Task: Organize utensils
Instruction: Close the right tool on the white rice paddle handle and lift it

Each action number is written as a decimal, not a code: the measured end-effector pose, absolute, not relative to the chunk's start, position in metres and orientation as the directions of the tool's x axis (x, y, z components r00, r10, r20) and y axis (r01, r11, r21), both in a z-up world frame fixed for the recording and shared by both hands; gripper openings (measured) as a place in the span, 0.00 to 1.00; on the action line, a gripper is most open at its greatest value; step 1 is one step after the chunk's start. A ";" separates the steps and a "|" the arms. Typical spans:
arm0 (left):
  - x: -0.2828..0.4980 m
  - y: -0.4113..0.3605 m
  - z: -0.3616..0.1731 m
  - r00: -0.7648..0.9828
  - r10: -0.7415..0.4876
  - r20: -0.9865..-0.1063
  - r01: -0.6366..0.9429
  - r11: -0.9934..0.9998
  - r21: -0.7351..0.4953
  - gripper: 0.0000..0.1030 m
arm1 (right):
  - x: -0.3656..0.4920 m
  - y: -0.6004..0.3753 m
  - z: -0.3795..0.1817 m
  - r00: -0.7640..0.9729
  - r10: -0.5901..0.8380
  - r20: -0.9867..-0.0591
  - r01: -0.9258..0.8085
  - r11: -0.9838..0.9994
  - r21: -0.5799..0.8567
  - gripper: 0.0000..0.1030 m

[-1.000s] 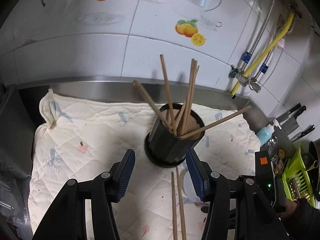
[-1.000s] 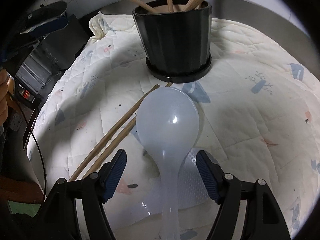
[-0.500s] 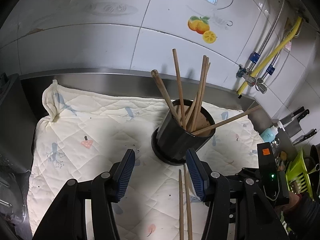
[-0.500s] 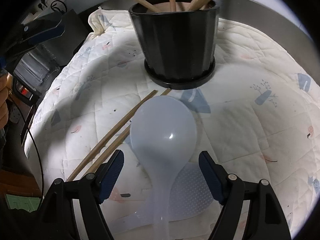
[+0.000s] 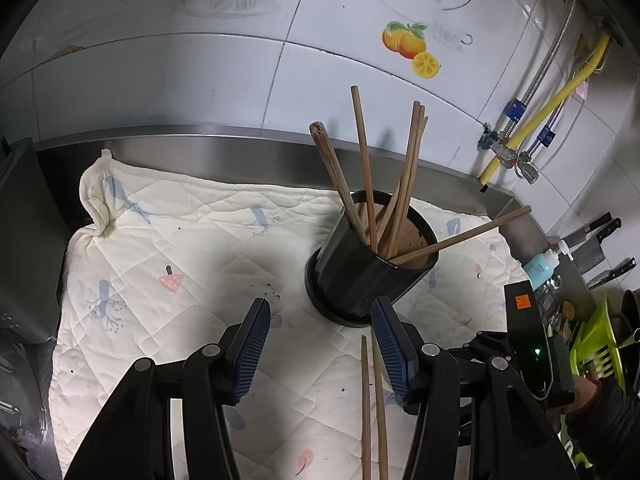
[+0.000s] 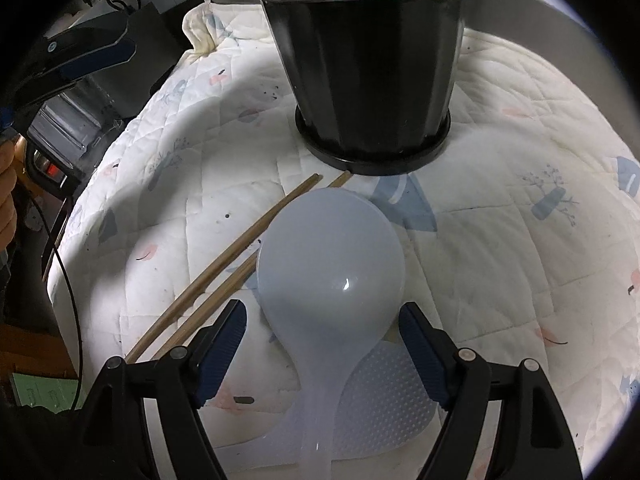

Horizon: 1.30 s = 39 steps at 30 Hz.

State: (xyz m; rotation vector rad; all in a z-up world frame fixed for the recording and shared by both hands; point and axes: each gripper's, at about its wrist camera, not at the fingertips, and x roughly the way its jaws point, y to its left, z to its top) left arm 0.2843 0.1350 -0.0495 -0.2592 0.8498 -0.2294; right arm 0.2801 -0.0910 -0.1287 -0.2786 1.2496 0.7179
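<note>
While a quilted cloth [image 6: 500,248] covers the steel counter [image 5: 224,148] below a tiled wall, the translucent spoon [image 6: 332,272] lies bowl toward the black holder [image 6: 368,64] near the back edge, between the wide-open, just-widened right gripper [image 6: 322,338], untouched; the left gripper [image 5: 320,344] stands half open, empty.

Home kitchen: tiled wall [image 5: 224,80], knives [image 5: 600,236], gas pipes [image 5: 560,92].

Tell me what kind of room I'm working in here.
Most likely a home kitchen: white fruit-printed wall tiles, black-handled knives along the steel counter, and a black ribbed utensil pot full of wooden chopsticks.
</note>
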 end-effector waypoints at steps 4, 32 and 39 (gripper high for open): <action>0.285 0.133 -0.053 0.635 -0.298 -0.713 0.098 0.946 -0.308 0.55 | 0.281 -0.084 -0.129 0.133 0.327 -0.936 -0.639 0.750 0.171 0.84; 0.285 0.087 -0.101 0.490 -0.364 -0.792 0.231 0.930 -0.285 0.54 | 0.274 -0.098 -0.117 0.236 0.340 -0.910 -0.590 0.795 0.144 0.75; 0.281 0.062 -0.125 0.438 -0.367 -0.820 0.274 0.924 -0.267 0.37 | 0.266 -0.108 -0.101 0.295 0.369 -0.881 -0.577 0.804 0.143 0.75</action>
